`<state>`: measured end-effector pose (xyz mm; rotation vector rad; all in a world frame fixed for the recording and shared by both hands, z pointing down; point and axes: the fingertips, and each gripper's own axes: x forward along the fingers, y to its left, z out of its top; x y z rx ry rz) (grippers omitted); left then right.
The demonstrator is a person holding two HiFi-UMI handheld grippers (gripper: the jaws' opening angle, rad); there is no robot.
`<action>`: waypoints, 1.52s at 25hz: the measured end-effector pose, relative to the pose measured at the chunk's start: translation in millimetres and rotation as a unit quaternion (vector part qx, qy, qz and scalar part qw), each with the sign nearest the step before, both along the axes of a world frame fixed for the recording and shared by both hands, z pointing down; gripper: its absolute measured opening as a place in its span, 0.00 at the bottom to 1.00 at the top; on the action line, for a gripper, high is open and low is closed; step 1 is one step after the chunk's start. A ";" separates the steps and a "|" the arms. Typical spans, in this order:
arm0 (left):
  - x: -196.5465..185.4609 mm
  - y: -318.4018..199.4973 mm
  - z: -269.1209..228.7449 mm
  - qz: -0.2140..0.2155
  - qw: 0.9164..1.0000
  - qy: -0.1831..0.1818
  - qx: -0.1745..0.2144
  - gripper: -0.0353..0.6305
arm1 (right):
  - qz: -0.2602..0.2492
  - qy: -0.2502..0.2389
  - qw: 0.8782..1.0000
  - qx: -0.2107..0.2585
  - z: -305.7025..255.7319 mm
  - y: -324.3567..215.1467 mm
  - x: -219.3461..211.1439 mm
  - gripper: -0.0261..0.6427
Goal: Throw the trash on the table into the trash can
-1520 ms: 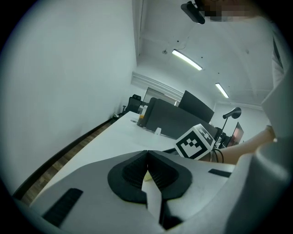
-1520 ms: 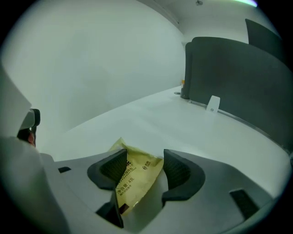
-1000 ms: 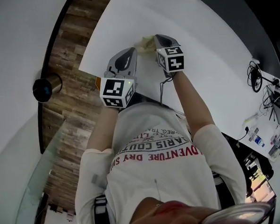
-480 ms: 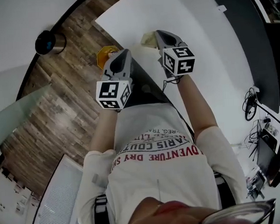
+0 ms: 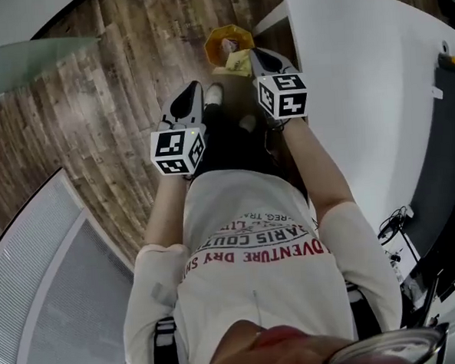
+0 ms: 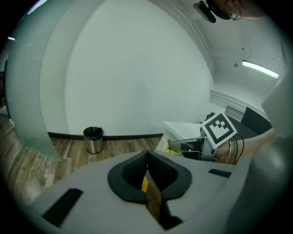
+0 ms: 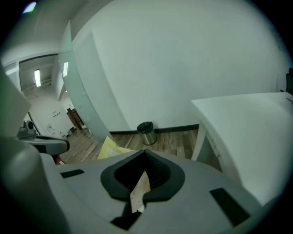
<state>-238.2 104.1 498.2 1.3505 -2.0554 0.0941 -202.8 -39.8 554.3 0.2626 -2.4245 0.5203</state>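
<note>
The brown wood-plank floor [image 5: 114, 92] fills most of the head view, since you stand turned away from the table with both arms stretched out over it. The white rectangular table [image 5: 359, 69] runs along your right; the part of its top that shows is bare.

Just off the table's near corner, on the floor, stands the round orange-rimmed bin [image 5: 217, 38], which I take to be the trash can you want. A small silver cylindrical can with a black liner [image 6: 93, 139] sits well apart, against the foot of the far wall.

Your right gripper [image 5: 257, 56] reaches furthest forward, with its jaws clenched on the crumpled pale-yellow paper wrapper [image 5: 238, 61]. In the right gripper view a corner of the wrapper [image 7: 110, 147] sticks out past the jaws on their left. The wrapper hangs at the bin's near rim, seemingly not yet fully over the opening, so carrying it slightly further forward before letting go looks sensible.

Your left gripper [image 5: 193, 91] trails beside and behind the right one. Its jaws are pressed together with no trash visible between them, so it seems only to be held clear of the drop.
</note>
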 end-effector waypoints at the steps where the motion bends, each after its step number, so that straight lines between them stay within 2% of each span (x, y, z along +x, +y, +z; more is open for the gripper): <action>1: -8.9 13.8 11.0 -0.015 1.000 0.007 -0.009 0.09 | -0.010 0.014 1.000 -0.001 17.6 8.3 -10.1 0.08; 4: -35.6 34.9 47.8 -0.035 0.999 0.022 -0.020 0.09 | -0.025 0.051 0.998 0.005 73.6 17.7 -36.7 0.08; 8: -63.9 31.4 113.5 -0.040 0.998 0.043 -0.031 0.09 | -0.024 0.092 0.995 0.013 160.9 10.7 -56.4 0.08; 12: -79.1 20.1 191.5 -0.048 0.995 0.077 -0.034 0.09 | -0.019 0.133 0.991 0.022 263.3 -1.1 -62.0 0.08; 16: -95.6 9.9 270.4 -0.037 0.995 0.087 -0.044 0.09 | -0.005 0.170 0.985 0.036 362.4 -12.5 -67.2 0.08; 21: -104.4 7.3 331.2 -0.030 0.993 0.095 -0.056 0.09 | 0.009 0.210 0.977 0.049 441.7 -17.0 -56.6 0.08; 25: -101.1 11.8 345.9 -0.033 0.992 0.107 -0.064 0.09 | 0.032 0.212 0.976 0.031 454.5 -11.3 -45.9 0.10; 27: -97.9 10.9 342.3 -0.032 0.991 0.109 -0.066 0.09 | 0.037 0.210 0.977 0.030 447.7 -11.3 -43.4 0.17; 29: -93.5 9.9 332.0 -0.031 0.991 0.110 -0.067 0.09 | 0.037 0.203 0.978 0.026 432.1 -9.3 -43.2 0.18; 33: -83.7 2.6 292.0 -0.019 0.992 0.106 -0.064 0.09 | 0.039 0.178 0.983 0.027 376.7 -8.0 -46.2 0.17; 38: -78.1 -13.1 208.7 -0.004 0.995 0.088 -0.046 0.09 | 0.044 0.134 0.989 0.035 267.5 -6.7 -56.0 0.14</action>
